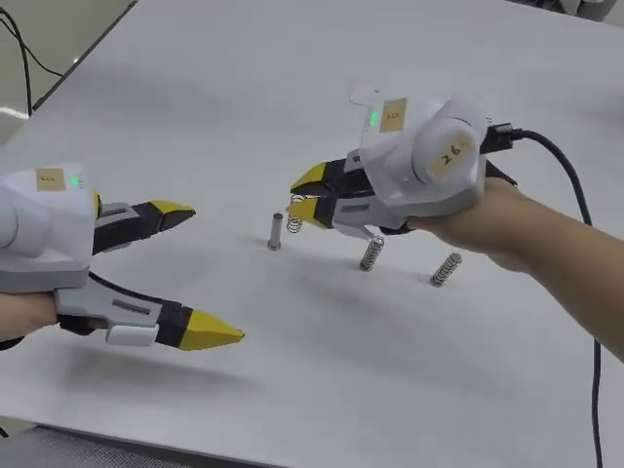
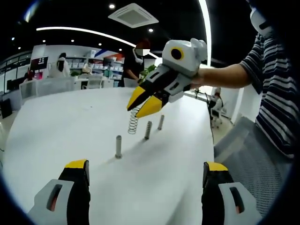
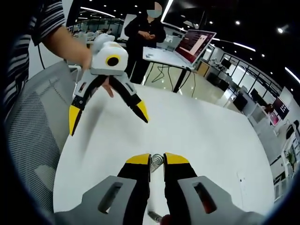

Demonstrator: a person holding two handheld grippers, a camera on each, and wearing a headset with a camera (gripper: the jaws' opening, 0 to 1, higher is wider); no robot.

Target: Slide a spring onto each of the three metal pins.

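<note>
A bare metal pin [image 1: 275,231] stands upright on the white table [image 1: 244,88]. To its right, two more pins [image 1: 371,253] [image 1: 446,269] each wear a spring. My right gripper [image 1: 304,195] hovers just right of and above the bare pin, shut on a loose spring [image 1: 295,218] that hangs from its yellow tips. In its own view the spring [image 3: 157,161] sits pinched in the right gripper [image 3: 157,159]. My left gripper [image 1: 205,273] waits wide open and holding nothing at the left. From there I see the bare pin [image 2: 118,146] and the held spring [image 2: 133,122].
The table's left edge [image 1: 73,73] runs diagonally at top left, with a black cable [image 1: 24,58] beyond it. A cable [image 1: 575,195] trails from the right gripper. A person [image 3: 145,40] stands past the table's far end, near a desk with a laptop [image 3: 192,47].
</note>
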